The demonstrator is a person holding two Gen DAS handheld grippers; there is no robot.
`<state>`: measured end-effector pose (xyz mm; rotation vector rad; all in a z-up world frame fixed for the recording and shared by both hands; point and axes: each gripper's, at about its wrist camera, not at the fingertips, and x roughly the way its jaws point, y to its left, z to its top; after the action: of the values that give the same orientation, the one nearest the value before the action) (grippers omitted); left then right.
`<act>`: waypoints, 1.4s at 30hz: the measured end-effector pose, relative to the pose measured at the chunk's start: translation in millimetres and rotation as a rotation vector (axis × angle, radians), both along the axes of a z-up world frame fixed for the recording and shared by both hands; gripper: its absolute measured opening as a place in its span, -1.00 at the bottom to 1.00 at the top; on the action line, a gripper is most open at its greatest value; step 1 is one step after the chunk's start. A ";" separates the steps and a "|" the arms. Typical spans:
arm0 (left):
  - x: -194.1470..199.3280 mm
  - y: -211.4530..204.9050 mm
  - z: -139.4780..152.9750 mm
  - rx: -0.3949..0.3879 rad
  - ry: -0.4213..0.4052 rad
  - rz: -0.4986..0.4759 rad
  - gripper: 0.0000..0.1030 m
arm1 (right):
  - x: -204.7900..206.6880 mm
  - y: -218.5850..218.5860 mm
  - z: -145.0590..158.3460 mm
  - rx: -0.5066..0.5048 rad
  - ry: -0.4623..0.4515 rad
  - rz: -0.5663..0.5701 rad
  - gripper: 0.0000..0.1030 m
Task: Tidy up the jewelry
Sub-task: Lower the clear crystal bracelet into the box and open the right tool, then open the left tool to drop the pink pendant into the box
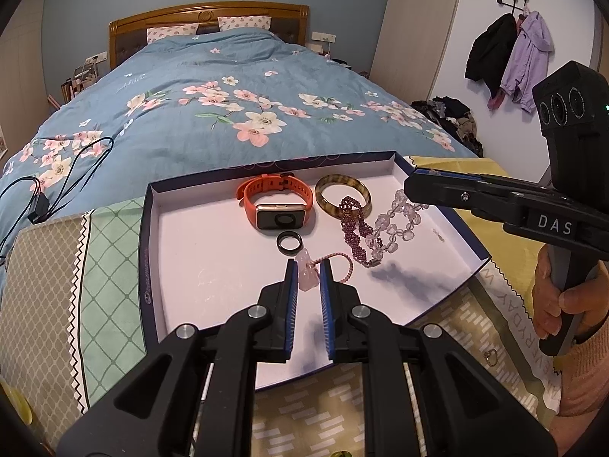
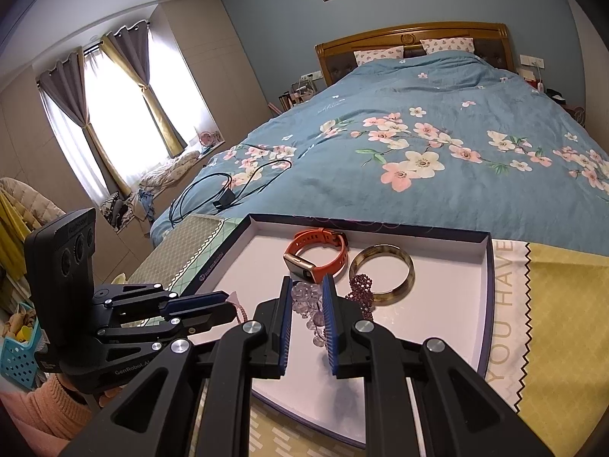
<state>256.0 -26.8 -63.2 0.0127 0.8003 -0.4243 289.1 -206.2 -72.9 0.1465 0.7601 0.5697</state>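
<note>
A shallow white-lined box tray (image 1: 190, 251) holds an orange smartwatch (image 1: 274, 205), an amber bangle (image 1: 342, 194), a dark red bead bracelet (image 1: 354, 232) and a black ring (image 1: 290, 243). My left gripper (image 1: 308, 266) is shut on a pink stone pendant (image 1: 309, 280), and its pink bead cord (image 1: 342, 262) trails to the right. My right gripper (image 2: 306, 285) is shut on a clear crystal bead bracelet (image 2: 304, 299). That bracelet (image 1: 396, 221) hangs from the right gripper (image 1: 413, 186) down onto the tray, across the dark red bracelet.
The tray (image 2: 449, 304) rests on patterned cloths at the foot of a bed with a blue floral duvet (image 1: 228, 95). A black cable (image 1: 57, 175) lies on the bed at left. A small gold ring (image 1: 491, 358) lies on the cloth at right. A hand (image 1: 552, 304) grips the right handle.
</note>
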 end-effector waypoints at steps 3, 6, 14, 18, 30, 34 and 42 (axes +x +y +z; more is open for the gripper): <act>1.8 -1.4 -0.5 0.000 0.002 0.000 -0.77 | 1.9 0.0 -0.5 0.005 0.007 0.001 -0.73; 2.6 -2.8 -1.2 0.002 0.006 0.002 -0.77 | 3.3 0.5 -1.3 0.006 0.011 0.001 -0.73; 9.0 -3.5 -5.6 0.009 0.020 0.006 -0.77 | 7.1 1.8 -5.5 0.019 0.029 0.004 -0.73; 11.4 -4.4 -8.2 0.016 0.025 0.010 -0.77 | 8.6 2.9 -8.0 0.026 0.039 0.005 -0.73; 17.9 -7.2 -10.8 0.027 0.034 0.020 -0.77 | 16.9 -2.8 -13.9 0.063 0.076 -0.016 -0.73; 22.7 -7.2 -13.6 0.034 0.041 0.028 -0.77 | 20.8 -5.1 -17.7 0.074 0.093 -0.026 -0.73; 33.1 -8.7 -21.9 0.043 0.060 0.036 -0.77 | 28.9 -12.8 -25.4 0.099 0.122 -0.058 -0.71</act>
<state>289.0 -35.4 -85.1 0.0257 0.8674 -0.3752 318.0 -219.0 -98.3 0.2963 0.8438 0.5473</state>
